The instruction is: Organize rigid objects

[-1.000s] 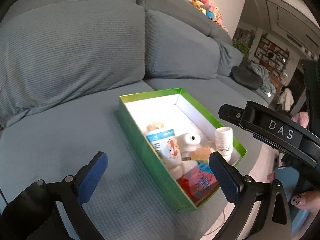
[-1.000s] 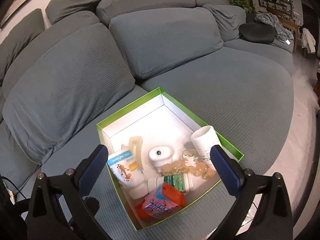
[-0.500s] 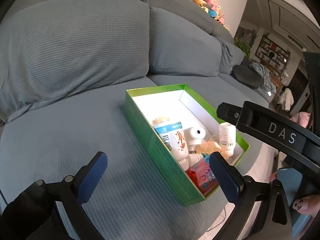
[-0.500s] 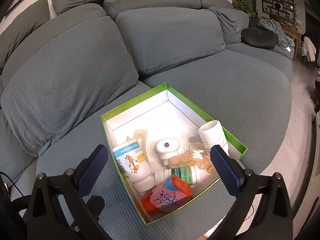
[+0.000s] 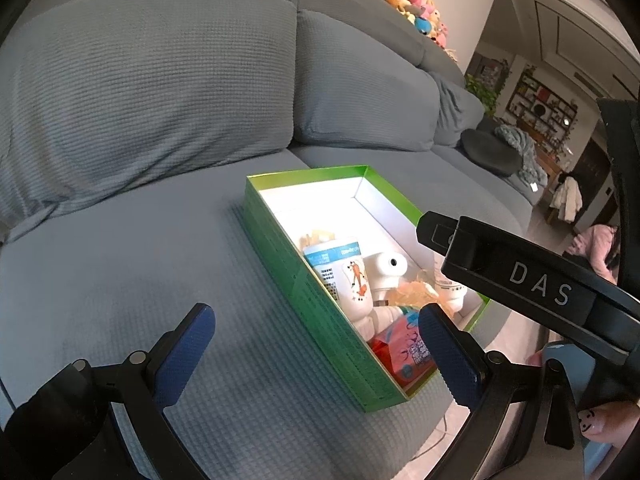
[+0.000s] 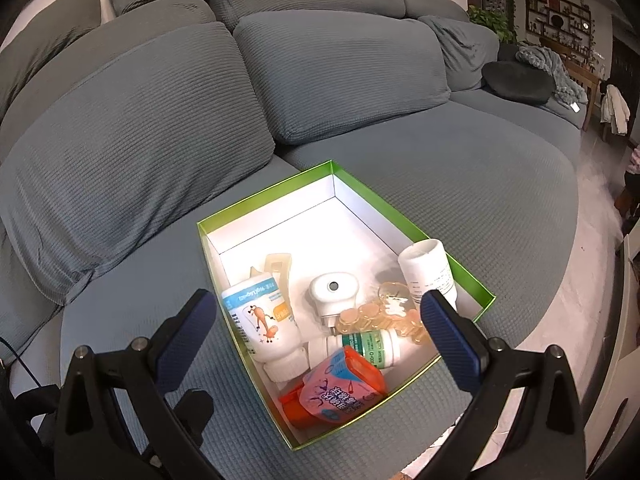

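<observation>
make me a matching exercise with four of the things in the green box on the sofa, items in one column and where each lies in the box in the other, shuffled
Right wrist view.
1. white bottle with blue band and fox picture
2. orange-red container with pink label
3. white plug-in device
4. plain white pill bottle

a. nearest corner
b. against right wall
c. against left wall
d. middle

Pairs: 1-c, 2-a, 3-d, 4-b

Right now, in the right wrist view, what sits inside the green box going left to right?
Cartoon-label white bottle → white plug-in device → amber bead string → upright white pill bottle, all in the green box.
</observation>
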`<state>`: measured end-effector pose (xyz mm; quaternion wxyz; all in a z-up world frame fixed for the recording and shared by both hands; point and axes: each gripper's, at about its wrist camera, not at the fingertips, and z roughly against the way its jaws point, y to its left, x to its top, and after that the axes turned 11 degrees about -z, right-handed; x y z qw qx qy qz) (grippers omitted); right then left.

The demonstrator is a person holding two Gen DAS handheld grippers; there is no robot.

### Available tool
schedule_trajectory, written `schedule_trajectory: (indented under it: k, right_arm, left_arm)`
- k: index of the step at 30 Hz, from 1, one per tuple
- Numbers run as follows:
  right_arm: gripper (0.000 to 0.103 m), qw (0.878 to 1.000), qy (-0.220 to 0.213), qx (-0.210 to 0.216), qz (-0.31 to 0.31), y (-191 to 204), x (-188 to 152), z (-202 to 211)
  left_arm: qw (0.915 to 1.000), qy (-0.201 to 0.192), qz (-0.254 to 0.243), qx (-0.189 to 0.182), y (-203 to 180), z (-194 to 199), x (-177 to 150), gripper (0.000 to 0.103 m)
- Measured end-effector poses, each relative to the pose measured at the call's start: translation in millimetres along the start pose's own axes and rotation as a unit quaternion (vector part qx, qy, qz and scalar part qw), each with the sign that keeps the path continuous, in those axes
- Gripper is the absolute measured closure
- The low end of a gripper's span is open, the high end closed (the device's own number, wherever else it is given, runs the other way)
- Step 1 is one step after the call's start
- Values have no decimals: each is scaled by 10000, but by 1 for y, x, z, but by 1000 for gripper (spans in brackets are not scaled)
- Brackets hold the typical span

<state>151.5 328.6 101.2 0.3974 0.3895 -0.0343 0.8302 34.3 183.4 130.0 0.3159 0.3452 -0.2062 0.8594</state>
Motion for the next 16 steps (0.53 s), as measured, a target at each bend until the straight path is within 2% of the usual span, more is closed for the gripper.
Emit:
schedule_trajectory:
  k: [16]
  right_arm:
    - [1, 10000, -9, -65, -42, -2, 1, 0]
  left_arm:
    - [10000, -8, 15, -98, 1, 1, -1, 2]
